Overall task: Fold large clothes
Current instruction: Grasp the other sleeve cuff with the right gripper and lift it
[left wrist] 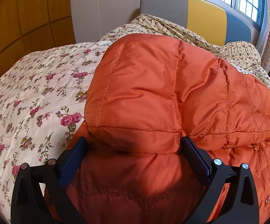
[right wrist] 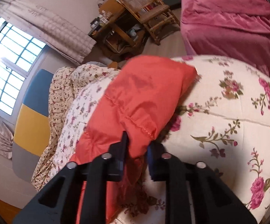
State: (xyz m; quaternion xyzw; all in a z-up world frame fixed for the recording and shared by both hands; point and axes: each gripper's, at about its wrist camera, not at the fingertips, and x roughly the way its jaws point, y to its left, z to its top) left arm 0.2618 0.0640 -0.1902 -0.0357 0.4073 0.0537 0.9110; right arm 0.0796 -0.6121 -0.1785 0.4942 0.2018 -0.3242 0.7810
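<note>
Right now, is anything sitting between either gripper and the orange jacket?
Nothing visible does. The left gripper hangs open with the orange jacket bulging between its fingers. The right gripper is shut on a fold of the jacket, over the floral quilt.

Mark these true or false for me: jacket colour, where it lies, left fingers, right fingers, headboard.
1. The jacket is blue. False: it is orange.
2. The jacket lies on a floral quilt. True.
3. The left gripper has its fingers spread wide, with jacket fabric bulging between them. True.
4. The right gripper hangs clear of the jacket. False: its fingers stand close together on a fold of the jacket.
5. The headboard has a yellow panel. True.
</note>
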